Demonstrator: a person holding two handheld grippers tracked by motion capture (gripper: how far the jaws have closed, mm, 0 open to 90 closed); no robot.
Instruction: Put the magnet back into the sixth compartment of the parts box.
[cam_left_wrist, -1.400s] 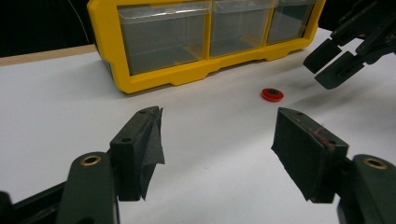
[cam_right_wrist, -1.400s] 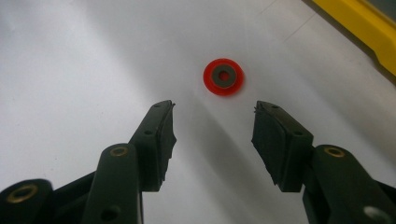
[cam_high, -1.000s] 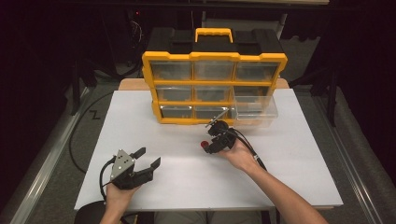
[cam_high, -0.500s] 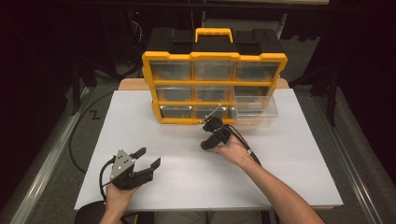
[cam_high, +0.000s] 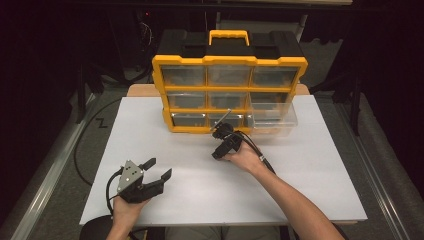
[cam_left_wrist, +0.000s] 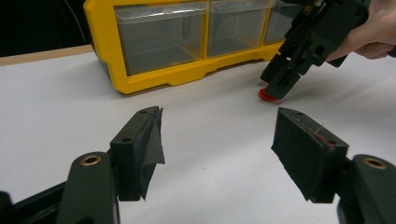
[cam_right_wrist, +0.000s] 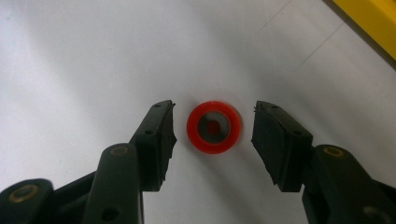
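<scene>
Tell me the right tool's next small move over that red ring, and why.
Probably lower a touch and close. In the right gripper view the right tool stands open with the red ring centred between its pads, not touched. The ring lies flat on the white table, so the pads likely need to reach its rim first.

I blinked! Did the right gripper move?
Yes. The right gripper slid a little left across the white table, along the yellow drawer organizer's front.
</scene>
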